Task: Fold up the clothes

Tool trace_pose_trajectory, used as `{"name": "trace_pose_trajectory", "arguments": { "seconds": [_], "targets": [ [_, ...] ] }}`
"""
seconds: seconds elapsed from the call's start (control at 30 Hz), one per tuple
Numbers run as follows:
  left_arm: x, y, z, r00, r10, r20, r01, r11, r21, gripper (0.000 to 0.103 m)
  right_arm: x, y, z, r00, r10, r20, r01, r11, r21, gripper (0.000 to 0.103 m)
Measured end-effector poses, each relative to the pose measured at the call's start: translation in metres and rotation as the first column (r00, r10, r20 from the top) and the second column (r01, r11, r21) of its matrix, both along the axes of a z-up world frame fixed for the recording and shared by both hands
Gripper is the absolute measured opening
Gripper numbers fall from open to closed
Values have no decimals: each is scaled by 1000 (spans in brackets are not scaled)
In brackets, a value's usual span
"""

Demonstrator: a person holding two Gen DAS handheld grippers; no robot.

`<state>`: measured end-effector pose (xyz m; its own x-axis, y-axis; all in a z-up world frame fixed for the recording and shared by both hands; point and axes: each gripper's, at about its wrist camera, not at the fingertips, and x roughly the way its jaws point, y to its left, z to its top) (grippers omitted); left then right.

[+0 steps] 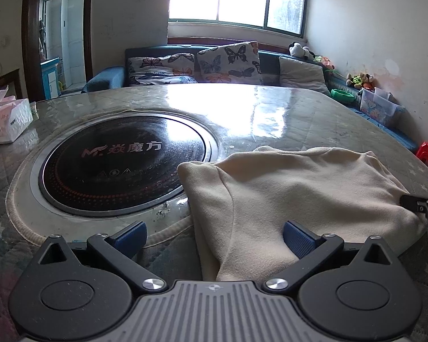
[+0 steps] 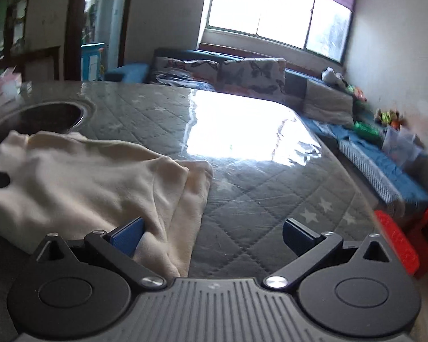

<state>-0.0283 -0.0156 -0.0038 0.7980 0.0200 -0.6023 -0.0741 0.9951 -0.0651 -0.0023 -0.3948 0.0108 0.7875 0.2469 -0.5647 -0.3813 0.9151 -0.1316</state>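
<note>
A cream fleece garment [image 1: 299, 193] lies folded in layers on the quilted table, its left edge over the rim of the round black cooktop [image 1: 122, 162]. My left gripper [image 1: 214, 238] is open at the garment's near left corner; its right pad [image 1: 296, 239] rests on the cloth, its left pad [image 1: 131, 238] on the table. In the right wrist view the same garment [image 2: 85, 182] lies left of centre. My right gripper [image 2: 212, 236] is open at the near right corner, its left pad [image 2: 128, 238] touching the cloth. The other gripper shows at the right edge [image 1: 425, 208].
A tissue box [image 1: 5, 122] sits at the table's far left. A sofa with butterfly cushions [image 1: 228, 62] runs behind the table under the window. Toys and a plastic bin [image 1: 382, 105] line the right wall. A red stool [image 2: 408, 242] stands off the table's right edge.
</note>
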Motion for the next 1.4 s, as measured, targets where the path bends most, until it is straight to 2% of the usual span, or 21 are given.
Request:
{"name": "trace_pose_trajectory", "arguments": {
  "seconds": [0.2, 0.33, 0.53, 1.07, 1.2, 1.4],
  "targets": [
    [0, 1, 0, 1000, 0, 3, 0, 1000, -4, 103, 3, 2, -4, 1000, -28, 4, 28, 999, -35, 103],
    [-2, 2, 1, 1000, 8, 6, -8, 1000, -9, 103, -3, 1, -4, 999, -29, 12, 29, 1000, -3, 103],
    [-5, 4, 3, 1000, 29, 9, -29, 999, -15, 103, -24, 8, 11, 997, 46, 58, -48, 998, 31, 103],
    [-33, 18, 8, 993, 120, 19, -120, 993, 10, 103, -42, 38, 17, 979, 195, 61, -197, 980, 21, 103],
    [-32, 17, 4, 994, 109, 10, -109, 994, 15, 103, -44, 49, 18, 967, 250, 56, -251, 968, 13, 103],
    [-34, 22, 14, 992, 121, 22, -122, 993, 9, 103, -52, 71, 23, 935, 350, 58, -349, 937, -18, 103]
  ]
}}
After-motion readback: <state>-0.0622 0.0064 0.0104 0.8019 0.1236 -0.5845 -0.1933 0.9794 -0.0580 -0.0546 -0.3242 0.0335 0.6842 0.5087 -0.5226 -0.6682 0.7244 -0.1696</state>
